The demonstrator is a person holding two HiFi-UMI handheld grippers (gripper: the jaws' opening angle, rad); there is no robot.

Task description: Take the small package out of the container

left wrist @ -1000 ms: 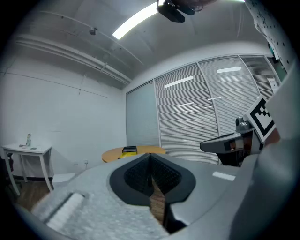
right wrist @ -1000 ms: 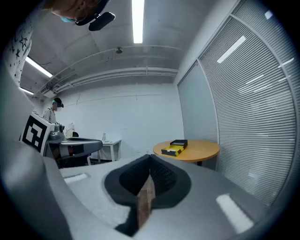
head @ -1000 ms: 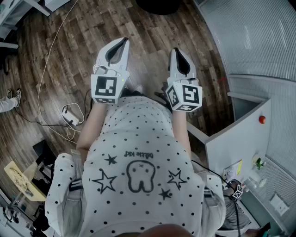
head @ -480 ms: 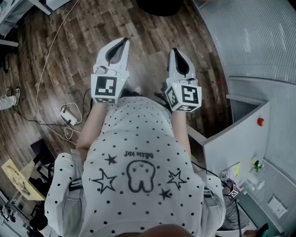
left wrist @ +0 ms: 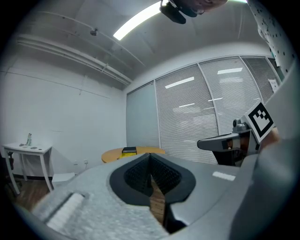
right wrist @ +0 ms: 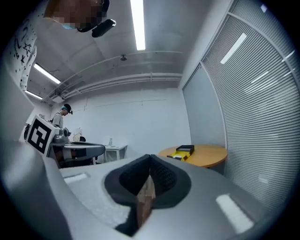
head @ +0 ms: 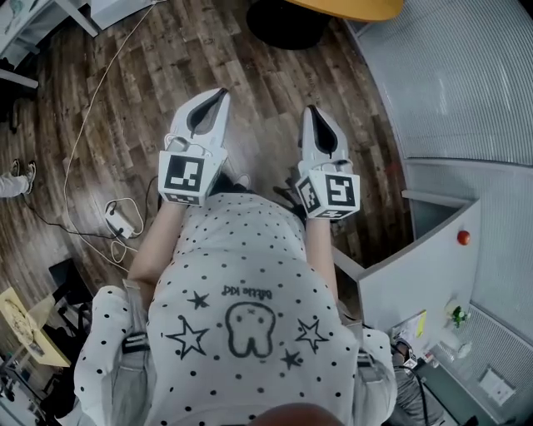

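Note:
Both grippers are held level, side by side over the wooden floor, in front of the person's dotted white shirt. My left gripper [head: 221, 93] is shut, its fingertips meeting with nothing between them [left wrist: 150, 155]. My right gripper [head: 312, 110] is shut and empty too [right wrist: 150, 157]. Ahead stands a round orange table [right wrist: 204, 154] with a yellow and black box-like object [right wrist: 182, 151] lying on it, also small in the left gripper view [left wrist: 129, 151]. I cannot tell container from package at this distance. Neither gripper is near it.
The orange table's edge [head: 350, 8] and dark base [head: 287, 21] show at the top of the head view. A grey cabinet with a red button [head: 416, 266] stands right. A cable and power strip [head: 121, 218] lie left. Blinds [left wrist: 211, 112] line the wall.
The head view has tipped forward, so the orange table's edge now shows at the top. Both grippers keep their side-by-side pose and stay shut.

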